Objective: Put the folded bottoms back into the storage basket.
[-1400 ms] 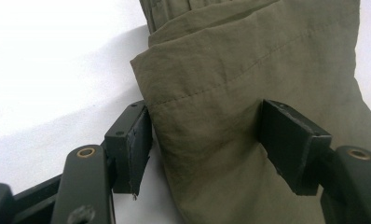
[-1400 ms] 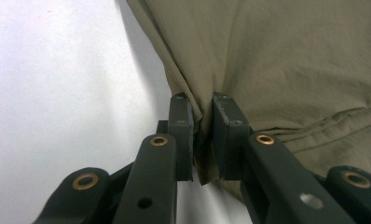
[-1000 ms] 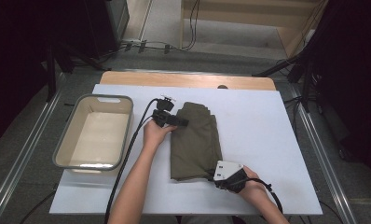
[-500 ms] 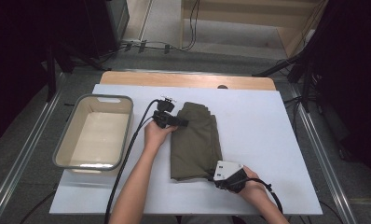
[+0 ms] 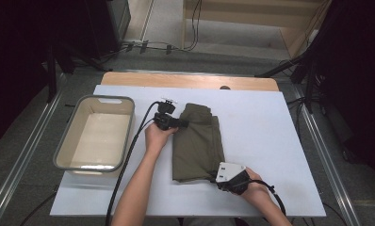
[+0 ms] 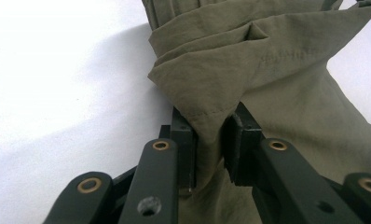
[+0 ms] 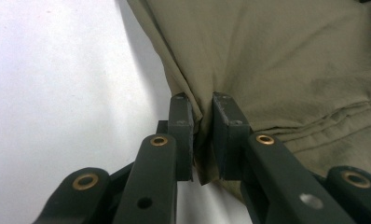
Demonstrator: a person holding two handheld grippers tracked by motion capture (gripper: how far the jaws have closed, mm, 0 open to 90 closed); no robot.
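Tabletop [image 5: 280,141], white, carries an empty grey plastic bin [image 5: 97,134] well left of both sets of jaws. Folded olive garment [image 5: 197,141] lies between the grippers. The left gripper [image 5: 182,124] pinches its far left hem; the right gripper [image 5: 215,177] pinches its near corner, fabric bunched between nearly closed jaws.

We can read no text, label, brand, number or sign anywhere. The olive cloth [image 5: 197,143], the grey tub [image 5: 70,141], the white desk [image 5: 261,127] and the black fingers [image 6: 183,140] of both grippers all look plain and unmarked to us.
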